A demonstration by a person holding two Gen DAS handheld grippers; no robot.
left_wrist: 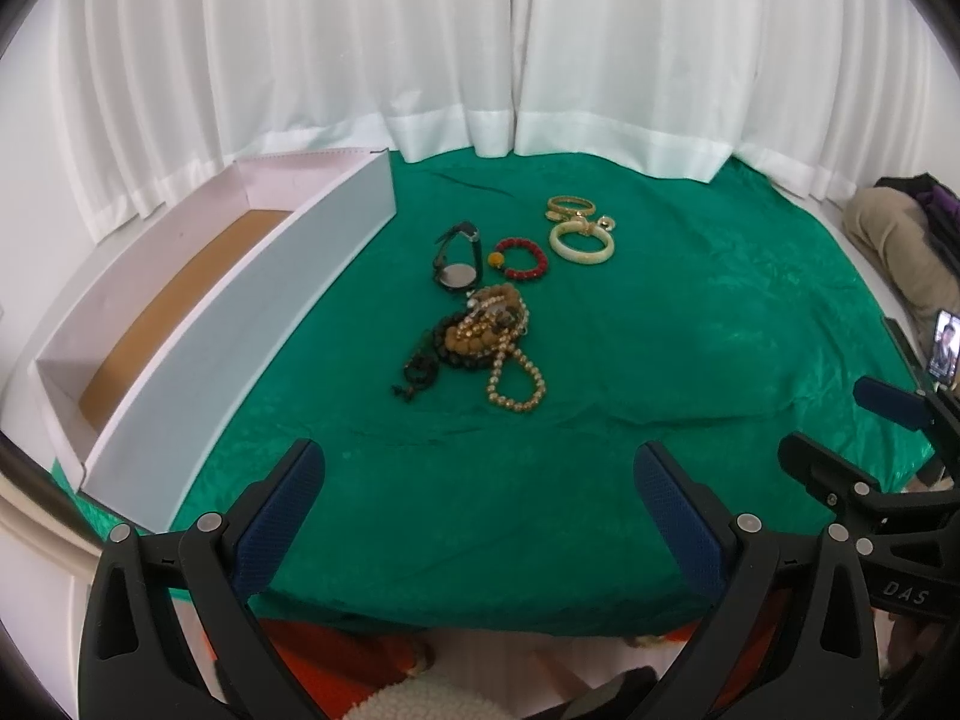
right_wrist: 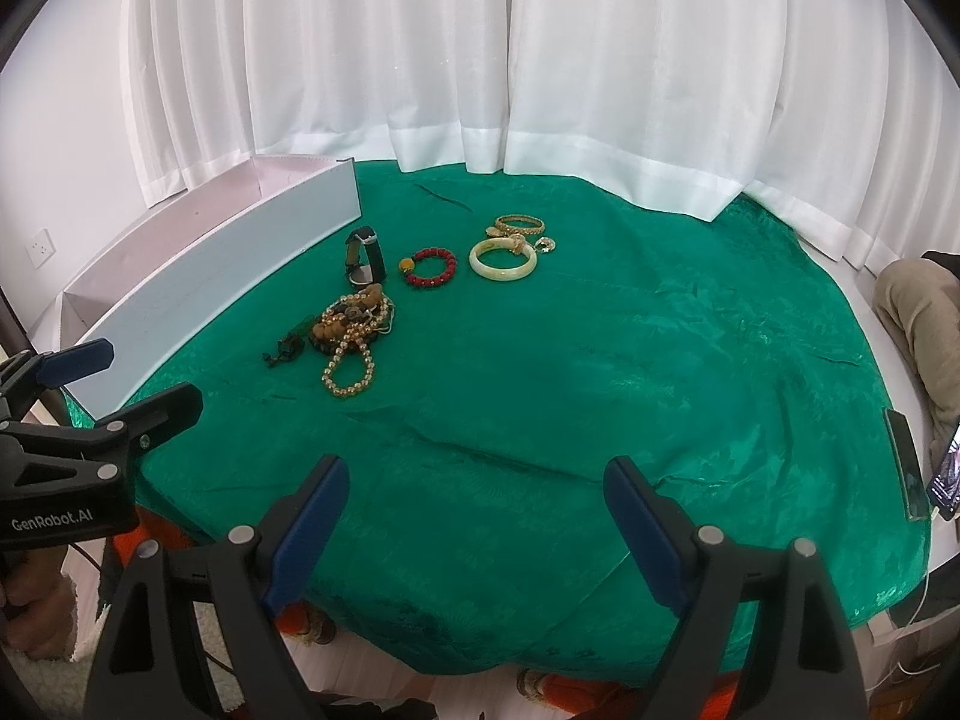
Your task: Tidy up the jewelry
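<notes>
Jewelry lies mid-table on a green cloth (left_wrist: 660, 360): a black watch (left_wrist: 459, 264), a red bead bracelet (left_wrist: 521, 257), a cream bangle (left_wrist: 582, 243), a gold bangle (left_wrist: 570, 206), and a tangled pile of bead necklaces (left_wrist: 486, 342). An open white box (left_wrist: 240, 324) with a brown floor stands at the left. My left gripper (left_wrist: 480, 480) is open and empty at the near edge. My right gripper (right_wrist: 477, 492) is open and empty, also near the front edge; the pile (right_wrist: 351, 330), the watch (right_wrist: 363, 258) and the box (right_wrist: 228, 288) show ahead of it.
White curtains (left_wrist: 480, 60) hang behind the table. A phone (right_wrist: 906, 462) lies at the right edge of the cloth. A person's clothed leg (left_wrist: 900, 240) is at the far right. Each gripper shows at the side of the other's view.
</notes>
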